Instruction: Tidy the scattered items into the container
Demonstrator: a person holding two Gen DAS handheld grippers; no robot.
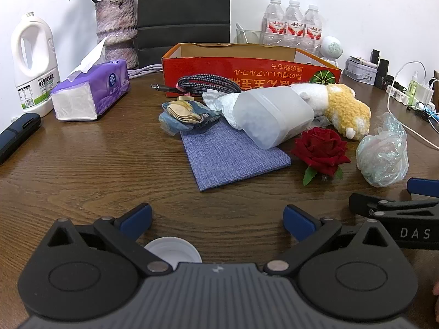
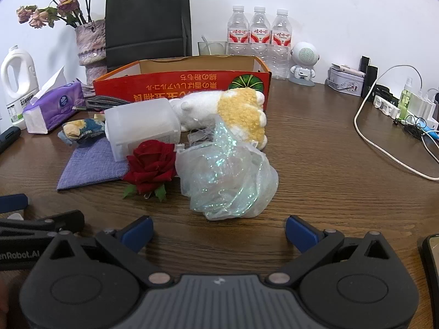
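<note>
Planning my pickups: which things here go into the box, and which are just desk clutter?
For the job:
red cardboard box
rose
plush toy
shimmery bag
translucent tub
blue cloth
snack packet
braided cable

Clutter:
tissue pack
water bottles
vase

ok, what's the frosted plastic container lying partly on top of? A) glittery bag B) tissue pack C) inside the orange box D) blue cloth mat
D: the frosted plastic container lies tipped over with its lower end on the blue cloth mat, in front of the orange box.
</note>
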